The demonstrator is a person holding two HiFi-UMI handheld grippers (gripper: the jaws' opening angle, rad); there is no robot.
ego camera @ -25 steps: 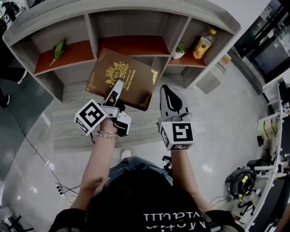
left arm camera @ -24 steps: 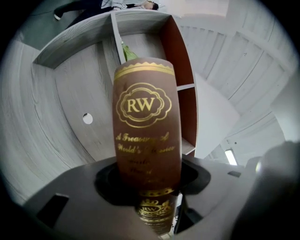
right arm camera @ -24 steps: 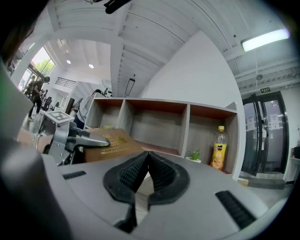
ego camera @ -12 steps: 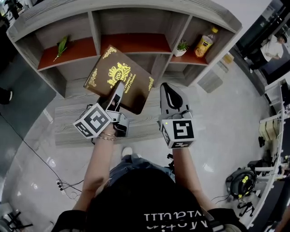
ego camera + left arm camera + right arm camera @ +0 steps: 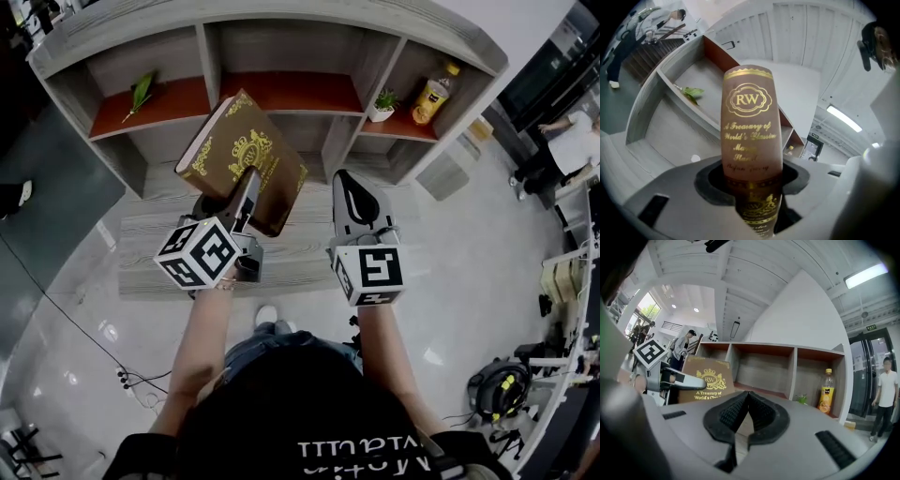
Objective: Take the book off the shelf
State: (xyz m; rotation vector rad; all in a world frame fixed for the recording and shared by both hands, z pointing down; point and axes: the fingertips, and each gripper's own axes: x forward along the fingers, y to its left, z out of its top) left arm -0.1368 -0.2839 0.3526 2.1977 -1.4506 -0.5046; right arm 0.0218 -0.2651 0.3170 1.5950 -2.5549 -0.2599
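Book (image 5: 246, 155), brown with gold print, hangs in the air clear of the shelf unit (image 5: 210, 52), in front of its middle compartment, and it is tilted so that one cover faces up toward you. Your left gripper (image 5: 247, 183) has its jaws clenched on the book's near edge; in the left gripper view the rounded spine stands up between them. Your right gripper (image 5: 351, 187) sits just beside it, apart from the book, with its jaws pressed together on nothing.

The shelf unit is grey wood grain, and its open compartments have red-brown floors. The left compartment holds a green leaf (image 5: 141, 92). The right one holds a small potted plant (image 5: 382, 106) and, next to it, a bottle of orange drink (image 5: 433, 94).

Below the compartments a grey plank base (image 5: 141, 253) juts toward you over a glossy pale floor (image 5: 459, 272). A power strip (image 5: 127, 384) with its cable lies on that floor at your lower left. A person in a white top (image 5: 570, 145) stands at the right edge, near dark glass doors. The right gripper view shows a white wall and a strip light (image 5: 866, 273) on the ceiling.
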